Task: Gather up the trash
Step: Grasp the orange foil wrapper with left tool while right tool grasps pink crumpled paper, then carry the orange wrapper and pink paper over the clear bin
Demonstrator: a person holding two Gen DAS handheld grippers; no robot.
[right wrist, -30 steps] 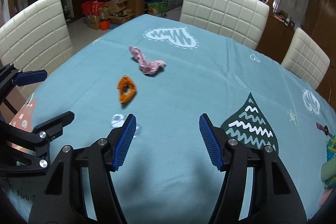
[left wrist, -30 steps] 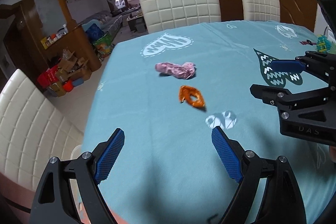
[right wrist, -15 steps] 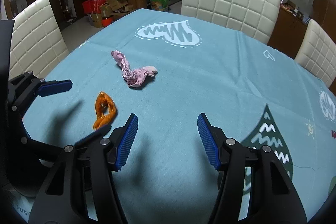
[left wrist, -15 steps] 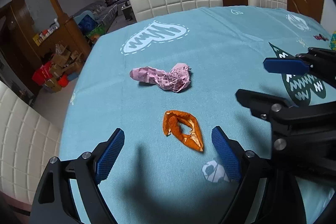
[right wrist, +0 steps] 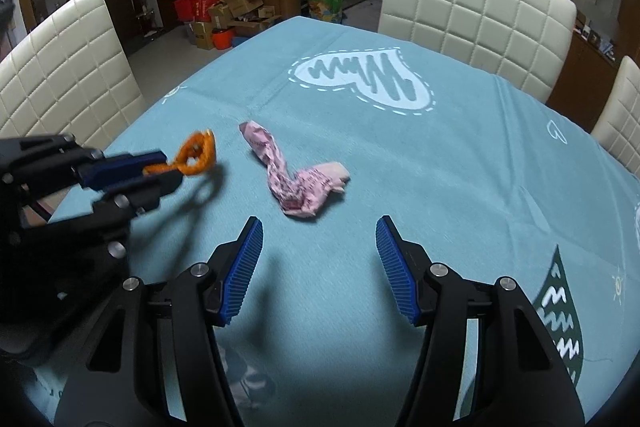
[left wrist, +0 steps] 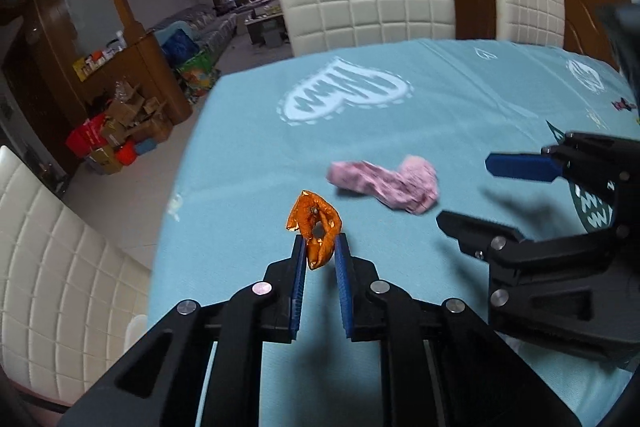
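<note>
My left gripper is shut on a crumpled orange wrapper, which sticks out past its blue pads. In the right wrist view the same left gripper holds the orange wrapper slightly above the cloth. A crumpled pink wrapper lies on the light blue tablecloth just beyond. My right gripper stands open a short way in front of the pink wrapper, nothing between its fingers. In the left wrist view the right gripper sits to the right of the pink wrapper.
Cream quilted chairs stand at the table's far side, another chair at its left side. Cardboard boxes and red bins crowd the floor beyond. The tablecloth has a printed heart and a dark tree.
Both grippers moved forward over the table toward the wrappers. The left gripper's jaws went from wide open to shut on the orange wrapper. The right gripper stayed open.
</note>
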